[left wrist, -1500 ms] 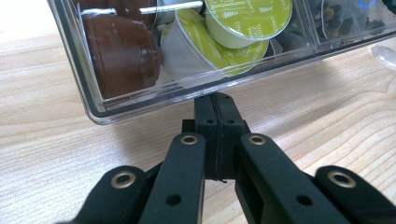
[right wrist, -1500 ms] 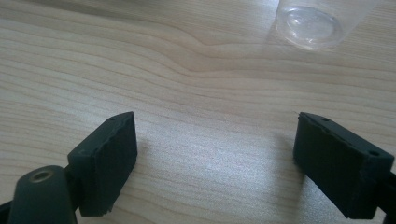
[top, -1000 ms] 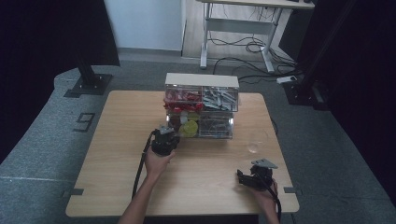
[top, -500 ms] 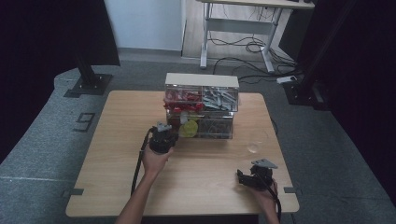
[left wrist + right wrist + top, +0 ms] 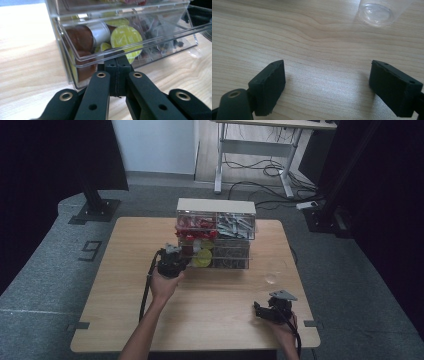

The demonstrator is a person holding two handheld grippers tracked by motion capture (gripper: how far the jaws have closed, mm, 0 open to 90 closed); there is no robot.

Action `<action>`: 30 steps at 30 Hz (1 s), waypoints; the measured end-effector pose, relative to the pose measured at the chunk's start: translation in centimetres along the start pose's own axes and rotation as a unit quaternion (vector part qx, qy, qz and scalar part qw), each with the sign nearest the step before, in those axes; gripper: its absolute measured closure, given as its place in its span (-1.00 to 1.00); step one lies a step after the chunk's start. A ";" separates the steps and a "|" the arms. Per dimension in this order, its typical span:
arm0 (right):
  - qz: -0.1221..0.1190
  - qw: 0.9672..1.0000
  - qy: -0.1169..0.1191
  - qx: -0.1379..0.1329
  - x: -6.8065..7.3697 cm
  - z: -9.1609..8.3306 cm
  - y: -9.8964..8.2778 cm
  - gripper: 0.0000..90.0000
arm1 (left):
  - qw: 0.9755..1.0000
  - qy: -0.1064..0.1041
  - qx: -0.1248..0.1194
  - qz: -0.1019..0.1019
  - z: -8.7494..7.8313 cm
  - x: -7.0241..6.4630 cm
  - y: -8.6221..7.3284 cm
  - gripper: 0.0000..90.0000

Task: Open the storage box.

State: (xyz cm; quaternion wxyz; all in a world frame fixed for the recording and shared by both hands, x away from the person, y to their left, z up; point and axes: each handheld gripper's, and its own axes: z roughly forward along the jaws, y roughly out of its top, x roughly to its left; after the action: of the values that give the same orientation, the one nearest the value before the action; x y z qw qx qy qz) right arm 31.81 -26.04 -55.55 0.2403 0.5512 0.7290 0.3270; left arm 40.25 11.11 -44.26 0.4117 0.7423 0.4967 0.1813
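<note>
Clear drawer organizer [image 5: 216, 234] sits at the table's [image 5: 125, 320] far middle, lower drawer [image 5: 130, 53] pulled out a little — coffee capsules [image 5: 126, 37] inside, brown, silver and yellow-green. Left gripper [image 5: 117, 62] has its jaws pressed together, tips right at the drawer's front lip; whether they pinch it — cannot tell. Right gripper [image 5: 327, 82] rests near the table's front right, jaws wide apart over bare wood, clear cup [image 5: 378, 13] just ahead.

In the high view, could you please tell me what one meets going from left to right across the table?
Left gripper at the organizer's lower drawer → clear drawer organizer holding capsules → clear plastic cup on the wooden table → right gripper near the front edge.
</note>
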 end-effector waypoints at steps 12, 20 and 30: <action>0.002 1.000 -0.001 0.001 0.0 0.0 0.0 -0.69 | 1.000 0.007 -0.004 0.005 -0.2 0.2 1.6 1.00; 0.002 1.000 -0.001 0.000 0.0 0.0 0.0 -0.69 | 1.000 0.012 -0.014 0.008 -0.5 0.1 3.5 1.00; 0.001 1.000 -0.002 0.000 0.0 0.0 0.0 -0.69 | 1.000 0.013 -0.011 0.017 -0.5 -0.8 4.6 1.00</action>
State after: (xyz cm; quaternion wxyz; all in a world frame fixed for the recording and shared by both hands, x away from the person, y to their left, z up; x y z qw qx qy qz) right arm 31.83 -26.06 -55.56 0.2413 0.5527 0.7277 0.3267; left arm 42.24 9.85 -40.20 0.4101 0.7438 0.4870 0.2034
